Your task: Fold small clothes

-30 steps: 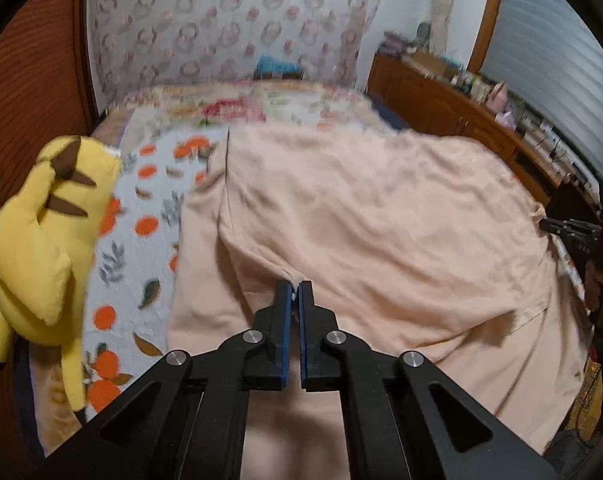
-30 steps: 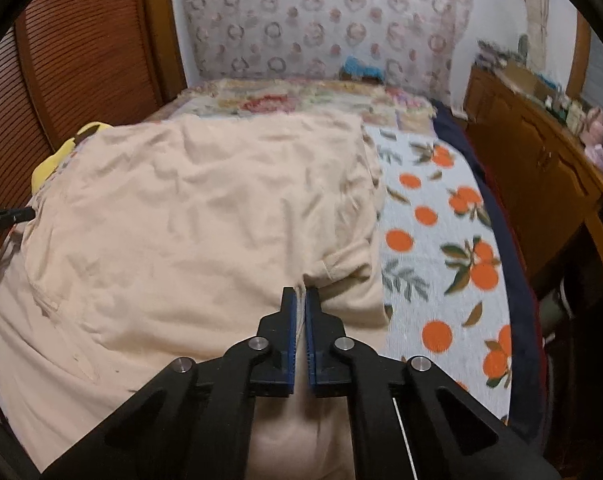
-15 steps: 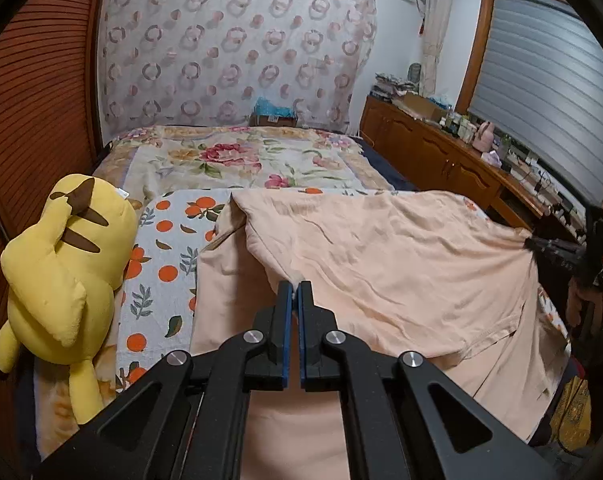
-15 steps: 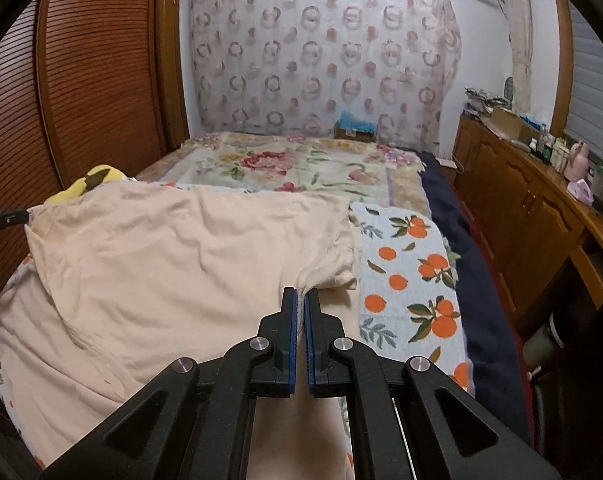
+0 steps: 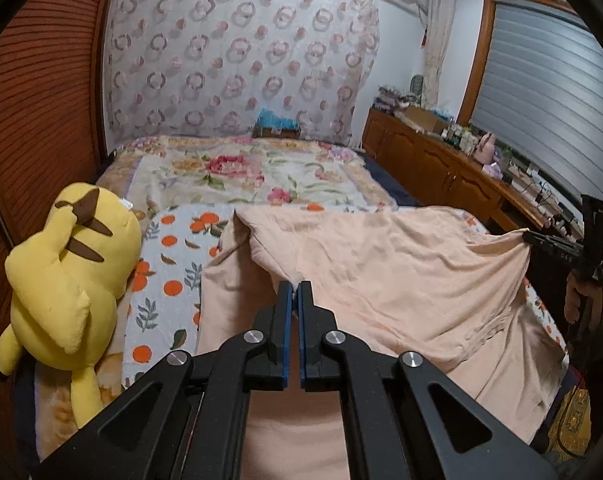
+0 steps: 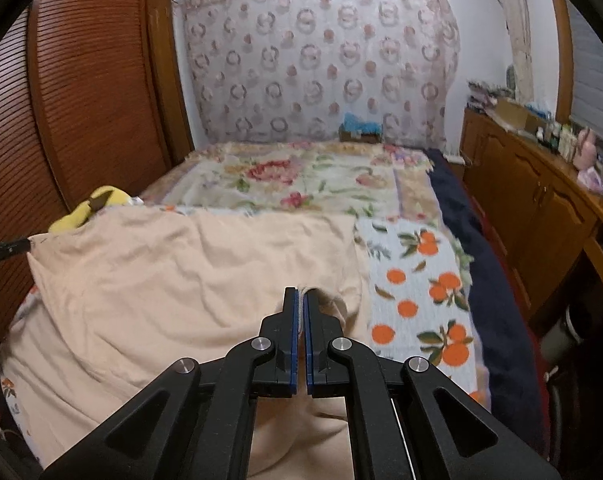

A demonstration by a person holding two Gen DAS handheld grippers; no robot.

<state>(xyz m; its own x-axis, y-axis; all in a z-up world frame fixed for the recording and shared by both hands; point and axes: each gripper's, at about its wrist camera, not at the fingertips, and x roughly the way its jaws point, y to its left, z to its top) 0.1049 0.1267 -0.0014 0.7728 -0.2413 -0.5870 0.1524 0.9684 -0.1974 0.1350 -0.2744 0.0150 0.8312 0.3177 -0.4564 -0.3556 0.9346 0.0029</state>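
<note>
A peach-coloured garment hangs stretched above the bed, held up by two of its edges. My left gripper is shut on its left edge, the cloth pinched between the blue pads. On its right edge my right gripper is shut too, with a strip of fabric showing between the pads. In the left wrist view the right gripper appears at the far right, a hand below it. The left gripper's tip shows at the left of the right wrist view. The garment's lower part drapes on the bed.
An orange-print cloth covers the near bed, with a floral blanket farther back. A yellow plush toy lies at the bed's left edge beside a wooden louvred door. Wooden cabinets with clutter run along the right.
Both grippers have risen with the garment's edges, lifting the near half off the bed. More of the room, curtain and floral blanket has come into sight.
</note>
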